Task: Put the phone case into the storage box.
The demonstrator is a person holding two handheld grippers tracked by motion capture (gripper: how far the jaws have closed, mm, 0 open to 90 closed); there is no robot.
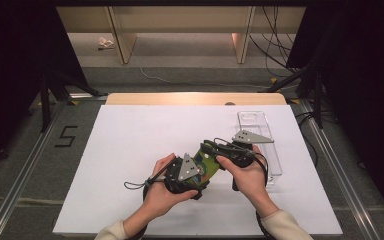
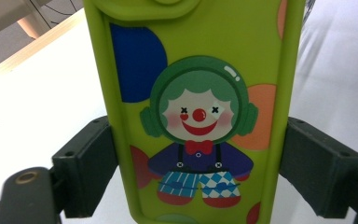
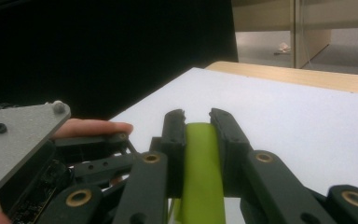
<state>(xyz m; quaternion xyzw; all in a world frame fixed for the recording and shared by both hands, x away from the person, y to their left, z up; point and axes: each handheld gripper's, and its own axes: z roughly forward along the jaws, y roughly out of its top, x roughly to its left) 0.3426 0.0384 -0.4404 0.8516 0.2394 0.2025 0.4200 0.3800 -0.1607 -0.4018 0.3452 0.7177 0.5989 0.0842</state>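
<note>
From my station, at the left I see my left hand-held gripper (image 1: 196, 169) closed on the green phone case (image 2: 196, 112): its two black pads press the case's long edges, the clown print facing the camera. The case is held above the white worktop (image 1: 130, 140), near its front middle, spanning between both tools. Right of that, my right hand-held gripper (image 3: 197, 122) is nearly closed, pinching the case's thin edge between its jaws. Farther right, a clear plastic tray (image 1: 260, 125) lies on the worktop.
</note>
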